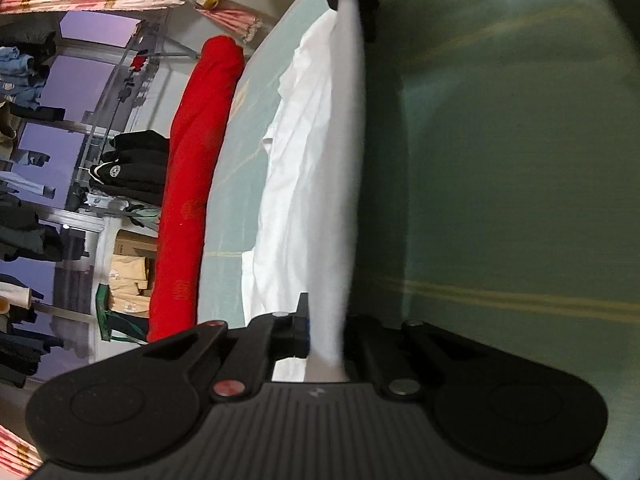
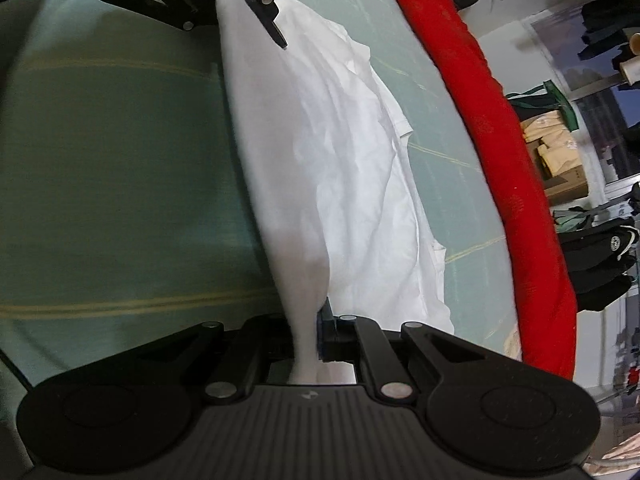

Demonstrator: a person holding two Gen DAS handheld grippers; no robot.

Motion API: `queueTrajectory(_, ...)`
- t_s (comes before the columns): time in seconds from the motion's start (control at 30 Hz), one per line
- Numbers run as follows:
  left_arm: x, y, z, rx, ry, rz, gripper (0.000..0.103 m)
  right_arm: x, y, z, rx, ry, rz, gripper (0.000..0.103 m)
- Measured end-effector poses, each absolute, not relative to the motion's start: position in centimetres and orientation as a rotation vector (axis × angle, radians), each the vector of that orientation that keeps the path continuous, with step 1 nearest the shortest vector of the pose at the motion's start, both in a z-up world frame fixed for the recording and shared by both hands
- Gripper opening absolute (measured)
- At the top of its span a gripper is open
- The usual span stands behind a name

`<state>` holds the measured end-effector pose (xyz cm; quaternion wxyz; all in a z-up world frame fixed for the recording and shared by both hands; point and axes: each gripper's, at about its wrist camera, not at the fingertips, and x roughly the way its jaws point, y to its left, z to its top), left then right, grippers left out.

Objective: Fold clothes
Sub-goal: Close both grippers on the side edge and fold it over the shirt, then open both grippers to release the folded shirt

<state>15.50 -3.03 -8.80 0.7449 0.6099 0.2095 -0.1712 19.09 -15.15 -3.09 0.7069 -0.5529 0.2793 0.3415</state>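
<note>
1. White garment (image 1: 304,184) stretched taut between both tools, held along one edge; rest draped in wrinkled folds onto pale green surface (image 1: 520,160) with thin yellow stripes, probably a bed sheet; fisheye blur prevents a firm call.
2. Left tool (image 1: 326,344) pressed together on garment edge, cloth pinched between its fingers at bottom of left wrist view.
3. Right tool (image 2: 310,340) likewise clamped on same edge, cloth rising straight from its fingers.
4. Each tool visible at top of the other's view, gripping the far end of the raised edge.
5. Red rolled blanket (image 1: 192,184) lying along far side of green surface, just beyond garment, not touching it.
6. Dark clothing (image 1: 136,164) piled past red roll; cardboard boxes (image 2: 560,160) nearby.
</note>
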Motion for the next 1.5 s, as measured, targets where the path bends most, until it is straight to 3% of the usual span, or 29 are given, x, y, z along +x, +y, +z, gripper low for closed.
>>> queueTrajectory(0.33, 9.6, -3.1, -9.1, 1.327, 0.507, -0.429, 0.001, 12.6, -15.6, -2.8, -1.190, 0.698, 0.821, 0.010)
queueTrajectory(0.43, 8.8, -3.2, -9.8, 1.305, 0.531, -0.435, 0.011, 11.7, -15.7, -3.5, -1.169, 0.735, 0.834, 0.025)
queueTrajectory(0.57, 7.5, -2.1, -8.3, 1.211, 0.593, -0.469, 0.012, 11.1, -16.7, -3.7, -1.103, 0.786, 0.851, 0.047)
queueTrajectory(0.7, 7.8, 0.3, -5.1, 1.029, 0.690, -0.500, 0.012, 11.9, -18.1, -3.4, -0.926, 0.805, 0.832, 0.052)
queueTrajectory(0.87, 11.2, 3.6, -1.8, 0.704, 0.689, -0.410, 0.012, 12.8, -20.0, -3.0, -0.706, 0.823, 0.805, 0.072)
queueTrajectory(1.03, 14.2, 5.9, -3.9, 0.446, 0.763, -0.359, 0.015, 13.7, -21.8, -2.6, -0.487, 0.833, 0.772, 0.074)
queueTrajectory(1.23, 11.0, 7.2, -6.7, 0.439, 0.811, -0.312, 0.015, 13.0, -23.5, -4.4, -0.351, 0.832, 0.709, 0.077)
queueTrajectory(1.33, 11.1, 7.4, -4.7, 0.392, 0.784, -0.292, 0.023, 12.2, -24.0, -5.0, -0.322, 0.823, 0.680, 0.082)
queueTrajectory(1.4, 11.4, 6.6, -3.9, 0.359, 0.745, -0.313, 0.035, 12.3, -24.1, -4.3, -0.291, 0.789, 0.661, 0.082)
queueTrajectory(1.5, 12.1, 4.8, -3.7, 0.314, 0.715, -0.382, 0.039, 13.0, -23.6, -3.5, -0.212, 0.740, 0.641, 0.084)
